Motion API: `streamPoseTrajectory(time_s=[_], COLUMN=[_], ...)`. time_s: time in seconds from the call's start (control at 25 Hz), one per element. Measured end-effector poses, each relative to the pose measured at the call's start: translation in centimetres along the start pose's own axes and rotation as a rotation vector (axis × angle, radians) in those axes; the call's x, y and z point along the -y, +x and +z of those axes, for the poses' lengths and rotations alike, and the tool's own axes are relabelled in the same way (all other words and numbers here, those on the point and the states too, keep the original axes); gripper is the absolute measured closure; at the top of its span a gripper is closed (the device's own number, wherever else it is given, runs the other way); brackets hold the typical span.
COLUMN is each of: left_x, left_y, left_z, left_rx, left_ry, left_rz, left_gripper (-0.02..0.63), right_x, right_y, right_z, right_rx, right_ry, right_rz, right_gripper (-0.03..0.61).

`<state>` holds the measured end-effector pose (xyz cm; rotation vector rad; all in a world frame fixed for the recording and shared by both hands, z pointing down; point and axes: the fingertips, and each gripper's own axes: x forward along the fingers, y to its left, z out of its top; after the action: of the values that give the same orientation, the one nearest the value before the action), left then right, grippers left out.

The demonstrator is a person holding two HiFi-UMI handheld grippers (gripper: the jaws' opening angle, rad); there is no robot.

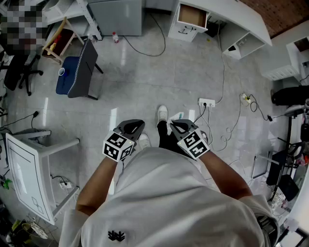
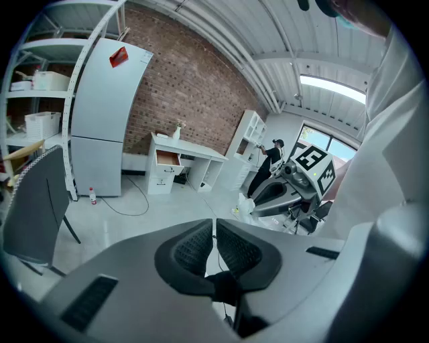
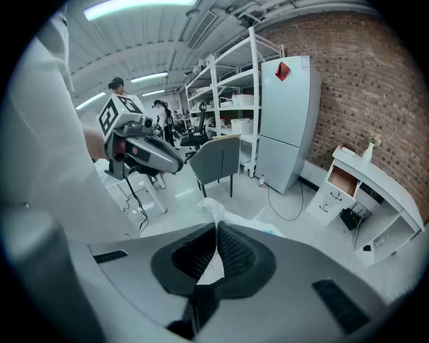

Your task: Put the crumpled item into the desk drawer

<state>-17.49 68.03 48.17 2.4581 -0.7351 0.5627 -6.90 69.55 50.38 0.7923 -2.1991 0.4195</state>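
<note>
I stand on the grey floor with both grippers held close to my body. My right gripper [image 1: 178, 126] [image 3: 216, 232] is shut on a crumpled white paper [image 3: 212, 213], which sticks up past the pads. My left gripper [image 1: 133, 126] [image 2: 214, 226] is shut with nothing between its pads. The white desk [image 1: 227, 14] stands far ahead against the brick wall. Its drawer [image 1: 192, 16] [image 2: 167, 159] [image 3: 342, 181] is pulled open and shows a brown inside. Each gripper appears in the other's view, the right gripper [image 2: 269, 197] and the left gripper [image 3: 167, 159].
A grey chair [image 1: 84, 65] with a blue seat stands ahead on the left, a small bottle [image 1: 115, 36] beyond it. A power strip [image 1: 206, 102] and cables [image 1: 223, 72] lie on the floor toward the desk. A white table [image 1: 26, 169] is at my left, a tall refrigerator [image 2: 104, 127] beside the desk.
</note>
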Motion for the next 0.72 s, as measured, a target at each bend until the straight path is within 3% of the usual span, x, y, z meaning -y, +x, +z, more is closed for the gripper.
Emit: streamPoseTrajectory(time_s=[0.24, 0.44, 0.72], left_x=[-2.1, -3.5, -5.1], left_y=[4.8, 12.0, 19.5], left_z=[4.7, 11.5, 20.3], left_rx=[-0.024, -0.070, -0.085], left_ry=[-0.039, 0.043, 0.089], left_rz=[0.005, -0.011, -0.028], left_gripper=[0.580, 0.580, 0.579], right_x=[6.8, 15.9, 26.6], right_y=[0.3, 0.4, 0.2], right_z=[1.6, 2.7, 4.3], right_rx=[0.032, 0.071, 0.129], right_ry=[0.015, 0.047, 0.133], right_rz=[0.013, 0.003, -0.019], right_gripper=[0.545, 0.545, 0.545])
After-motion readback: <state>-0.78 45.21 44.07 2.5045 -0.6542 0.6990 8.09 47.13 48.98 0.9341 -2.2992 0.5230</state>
